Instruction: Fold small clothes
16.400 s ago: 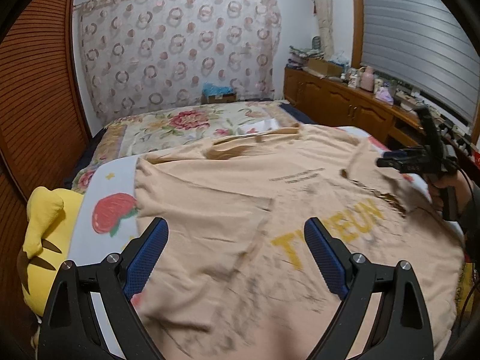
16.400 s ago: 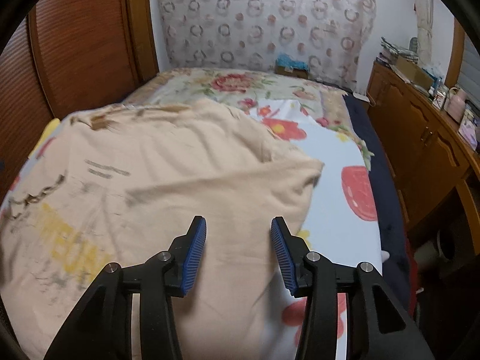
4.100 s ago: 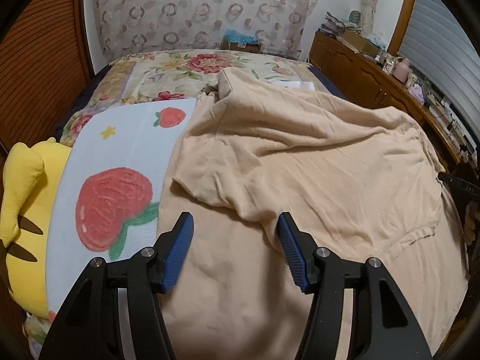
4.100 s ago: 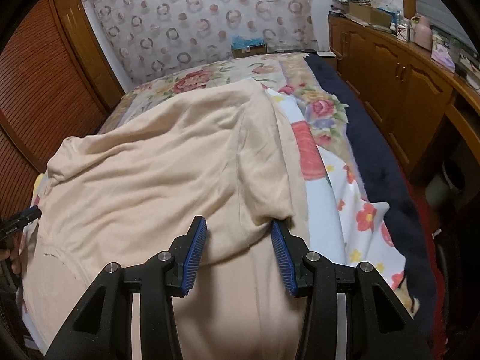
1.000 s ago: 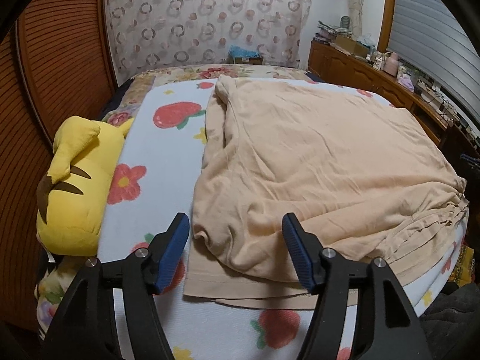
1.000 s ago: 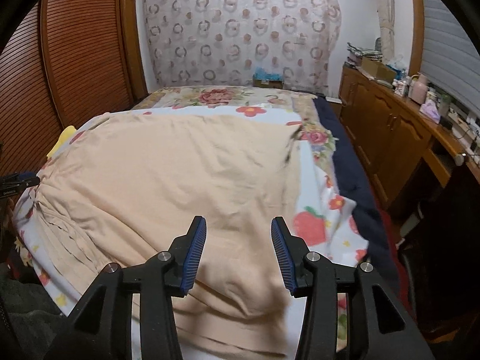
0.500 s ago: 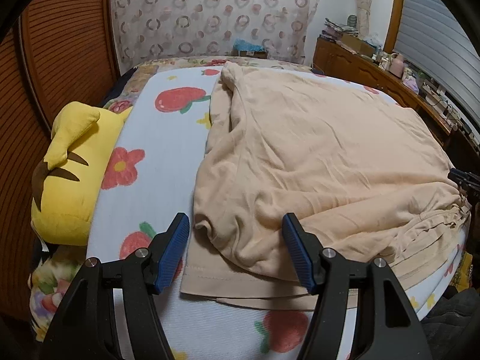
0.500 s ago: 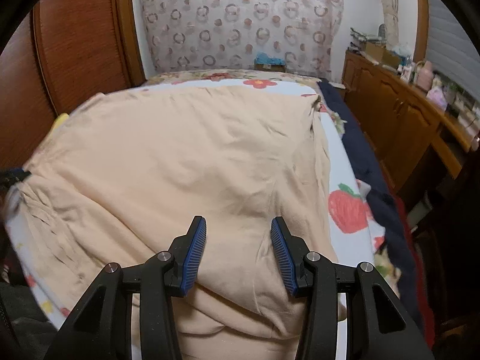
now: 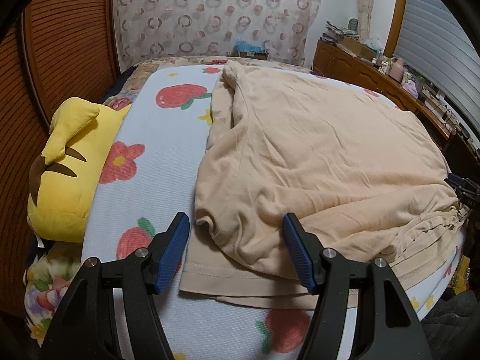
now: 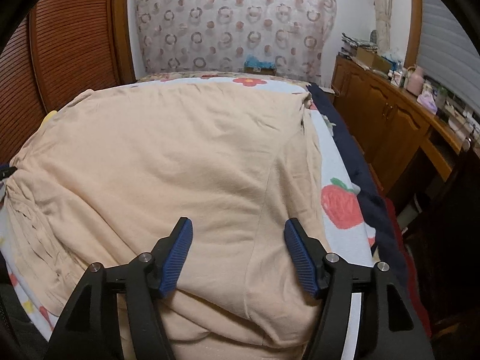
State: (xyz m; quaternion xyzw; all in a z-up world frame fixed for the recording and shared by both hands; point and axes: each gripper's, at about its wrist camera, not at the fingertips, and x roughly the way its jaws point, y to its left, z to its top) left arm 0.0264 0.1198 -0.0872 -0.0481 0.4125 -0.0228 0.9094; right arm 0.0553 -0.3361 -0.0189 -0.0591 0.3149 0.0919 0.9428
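Strawberry-and-flower bedding covers the bed [image 9: 156, 162] under both cameras. Nearest, the left tongs [image 9: 237, 250] stand apart over the shirt's near left corner, where a rumpled upper layer lies on a flat hemmed edge — the cloth sits between the blue pads, though I cannot tell whether it touches them. The right tongs [image 10: 237, 252] are opening over the near right part of the peach shirt [image 10: 168, 162], with fabric below the gap and nothing clamped. From there the shirt runs away from both tongs toward the patterned curtain [image 10: 234, 21], its long axis seemingly along the bed. A yellow plush toy [image 9: 66, 165] lies beyond the left edge. Each hand is nearest its own near corner, so a fold away from the person looks likeliest.
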